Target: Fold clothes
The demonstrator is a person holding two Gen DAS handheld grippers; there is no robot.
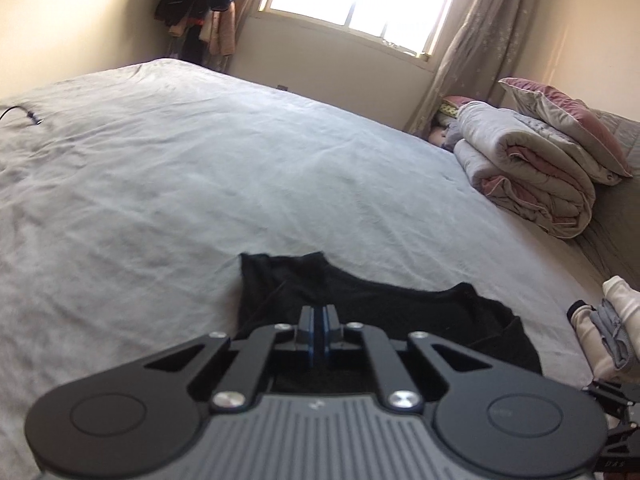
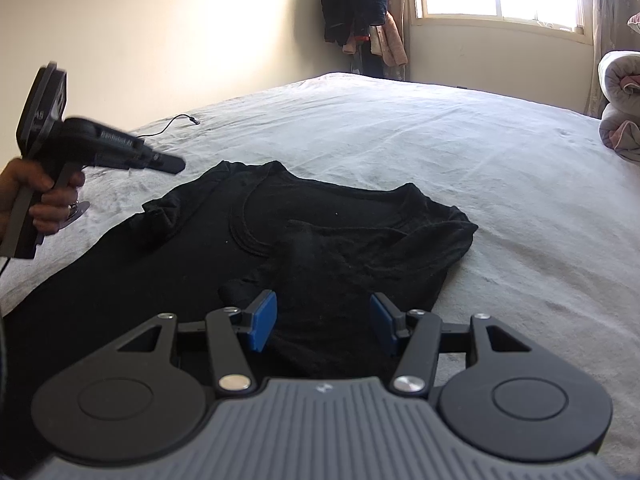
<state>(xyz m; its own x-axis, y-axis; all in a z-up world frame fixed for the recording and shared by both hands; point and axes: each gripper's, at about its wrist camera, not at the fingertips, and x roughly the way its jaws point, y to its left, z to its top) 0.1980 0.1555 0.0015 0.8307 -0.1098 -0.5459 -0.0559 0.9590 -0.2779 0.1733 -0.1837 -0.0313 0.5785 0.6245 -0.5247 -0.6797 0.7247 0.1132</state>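
A black T-shirt [image 2: 320, 220] lies spread on the pale grey bed sheet [image 2: 440, 140], neckline facing up and one sleeve bunched at the left. My right gripper [image 2: 323, 314] hovers low over the shirt's near part, open, its blue pads [image 2: 262, 320] wide apart with only cloth below them. My left gripper [image 1: 319, 312] is shut, blue pads pressed together with nothing seen between them, above the shirt's edge [image 1: 380, 308]. In the right wrist view a hand [image 2: 44, 196] holds the left gripper [image 2: 178, 166] in the air at the left, clear of the shirt.
A folded quilt with a pillow on top [image 1: 532, 168] sits at the bed's right side. A small pile of light clothes [image 1: 604, 328] lies at the right edge. A thin black cable [image 2: 176, 122] lies on the sheet at the left. Clothes [image 2: 356, 4] hang in the corner by the window.
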